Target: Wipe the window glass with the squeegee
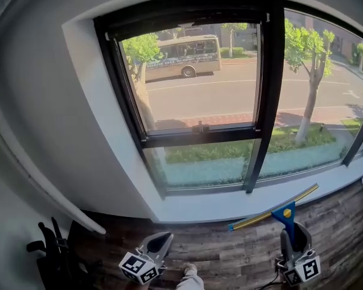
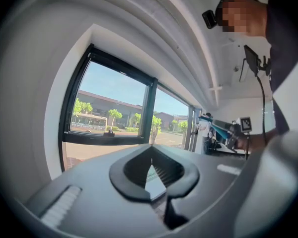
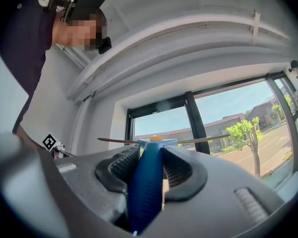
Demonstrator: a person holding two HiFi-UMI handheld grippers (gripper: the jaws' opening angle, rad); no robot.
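Head view shows the squeegee (image 1: 285,215) low at the right, its blade tilted with the right end higher, across the window sill (image 1: 187,209) and below the window glass (image 1: 199,83). The right hand-held gripper (image 1: 292,239) is clamped on the blue handle; the right gripper view confirms both jaws pressed against that handle (image 3: 145,187). The left hand-held gripper (image 1: 159,241) sits well apart to the left above the wooden floor (image 1: 230,252), its jaw tips together and holding nothing.
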